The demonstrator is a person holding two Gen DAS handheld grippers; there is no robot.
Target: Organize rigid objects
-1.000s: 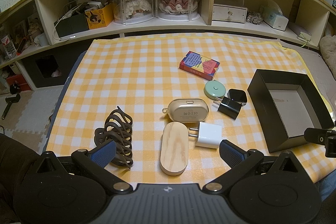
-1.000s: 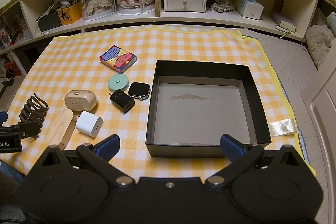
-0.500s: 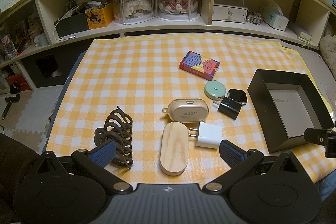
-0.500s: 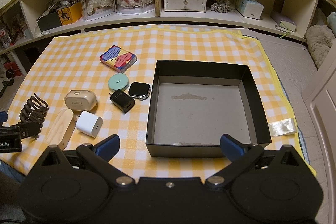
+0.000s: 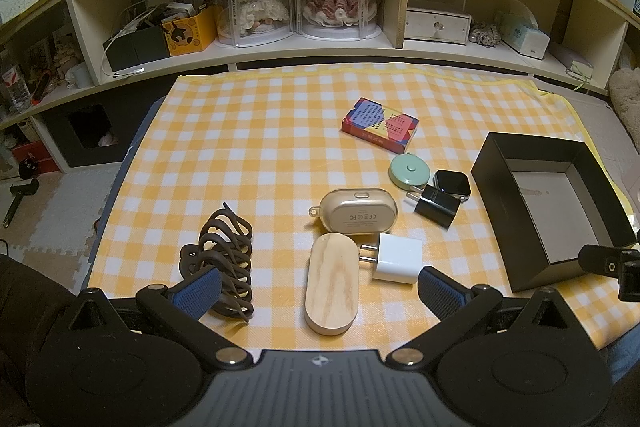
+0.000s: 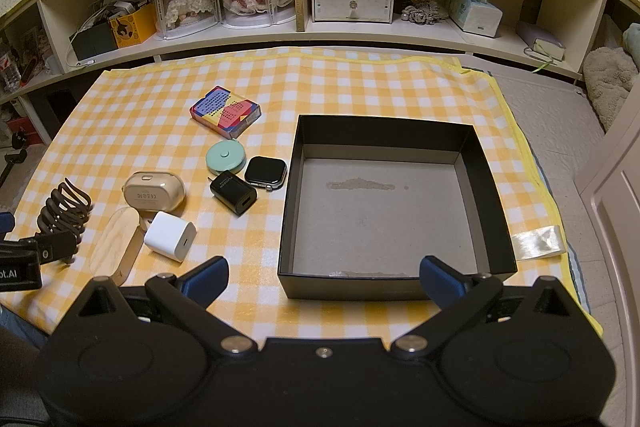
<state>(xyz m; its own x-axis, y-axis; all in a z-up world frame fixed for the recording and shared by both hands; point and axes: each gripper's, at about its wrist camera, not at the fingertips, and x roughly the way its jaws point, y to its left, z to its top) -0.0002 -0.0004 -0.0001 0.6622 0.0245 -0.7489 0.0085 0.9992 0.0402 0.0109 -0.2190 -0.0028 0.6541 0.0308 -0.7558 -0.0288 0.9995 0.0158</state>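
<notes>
On the yellow checked cloth lie a brown hair claw, a wooden oval case, a white charger, a beige earbud case, a black charger, a smartwatch, a mint round tape and a colourful card box. My left gripper hangs open above the near edge, straddling the wooden case. My right gripper is open in front of the black box, which holds nothing. The same items show left of the box, such as the white charger.
A long curved shelf with doll cases, a small drawer unit and tissue boxes runs behind the cloth. A strip of shiny tape lies right of the black box. Foam floor mats are at the left.
</notes>
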